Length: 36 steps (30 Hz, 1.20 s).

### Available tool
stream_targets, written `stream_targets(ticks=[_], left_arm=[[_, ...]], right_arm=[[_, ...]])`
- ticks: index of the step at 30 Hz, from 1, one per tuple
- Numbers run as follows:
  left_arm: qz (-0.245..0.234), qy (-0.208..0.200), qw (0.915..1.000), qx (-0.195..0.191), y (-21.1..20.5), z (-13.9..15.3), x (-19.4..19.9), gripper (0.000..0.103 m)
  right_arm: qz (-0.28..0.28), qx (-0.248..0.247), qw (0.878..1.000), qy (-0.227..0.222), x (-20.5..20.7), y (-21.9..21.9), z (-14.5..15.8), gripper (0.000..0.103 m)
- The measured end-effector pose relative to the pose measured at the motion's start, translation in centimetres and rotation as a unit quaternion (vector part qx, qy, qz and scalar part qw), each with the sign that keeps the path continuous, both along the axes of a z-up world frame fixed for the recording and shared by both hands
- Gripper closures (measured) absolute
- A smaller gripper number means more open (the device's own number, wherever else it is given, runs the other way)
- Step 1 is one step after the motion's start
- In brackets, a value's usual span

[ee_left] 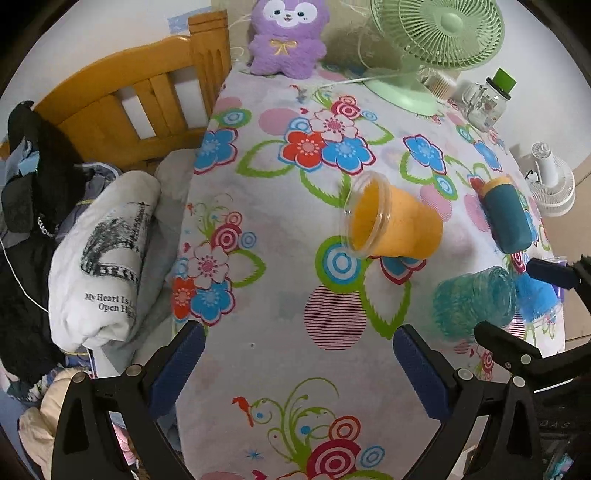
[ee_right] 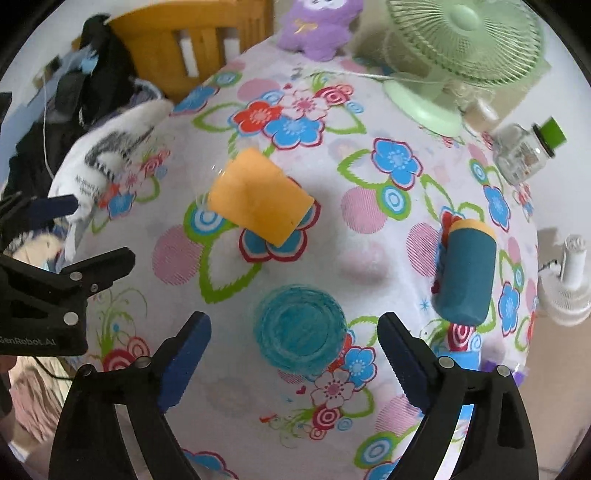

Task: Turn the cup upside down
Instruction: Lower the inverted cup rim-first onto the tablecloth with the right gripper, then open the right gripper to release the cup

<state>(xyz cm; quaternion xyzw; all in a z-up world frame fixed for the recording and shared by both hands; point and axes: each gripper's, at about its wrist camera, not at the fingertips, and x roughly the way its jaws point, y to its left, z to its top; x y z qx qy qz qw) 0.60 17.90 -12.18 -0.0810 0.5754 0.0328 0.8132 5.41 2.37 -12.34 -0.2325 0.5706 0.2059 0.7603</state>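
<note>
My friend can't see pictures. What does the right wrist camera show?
The open right gripper hovers over a teal cup standing on a flowery tablecloth. Beyond it an orange cup and a dark teal cup lie on their sides, with a green fan at the back.

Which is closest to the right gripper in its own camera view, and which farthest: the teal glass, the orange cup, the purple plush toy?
1. The teal glass, just ahead of the right gripper, between its open fingers.
2. The orange cup, lying on its side mid-table, slightly left.
3. The purple plush toy, at the table's far edge.
</note>
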Motion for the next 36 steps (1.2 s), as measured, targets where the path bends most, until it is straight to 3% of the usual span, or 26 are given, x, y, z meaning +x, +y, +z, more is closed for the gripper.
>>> stream_targets(ticks=[6, 12, 16, 21, 30, 36], left_arm=[[0.0, -0.01, 0.9998, -0.019, 0.0, 1.8, -0.8, 0.0], [-0.025, -0.017, 0.9995, -0.004, -1.3, 3.0, -1.5, 0.0], [-0.035, -0.021, 0.9992, 0.002, -2.2, 2.8, -1.7, 0.0], [-0.048, -0.008, 0.9988, 0.0, -3.1, 1.5, -1.9, 0.0], [-0.044, -0.006, 0.9989, 0.013, -4.4, -0.7, -2.9, 0.0], [-0.04, -0.001, 0.9991, 0.013, -7.0, -0.4, -3.2, 0.0]], right_arm=[[-0.045, 0.039, 0.998, -0.012, -1.3, -1.4, 1.5, 0.01], [-0.106, 0.084, 0.99, -0.042, -2.9, -3.2, 3.4, 0.01], [-0.139, 0.094, 0.983, -0.073, -3.4, -4.1, 3.5, 0.01], [-0.178, 0.12, 0.974, -0.07, -3.9, -5.4, 2.1, 0.009], [-0.165, 0.153, 0.97, -0.097, -5.7, -6.8, -0.1, 0.01], [-0.16, 0.153, 0.97, -0.103, -6.0, -8.9, -0.2, 0.01]])
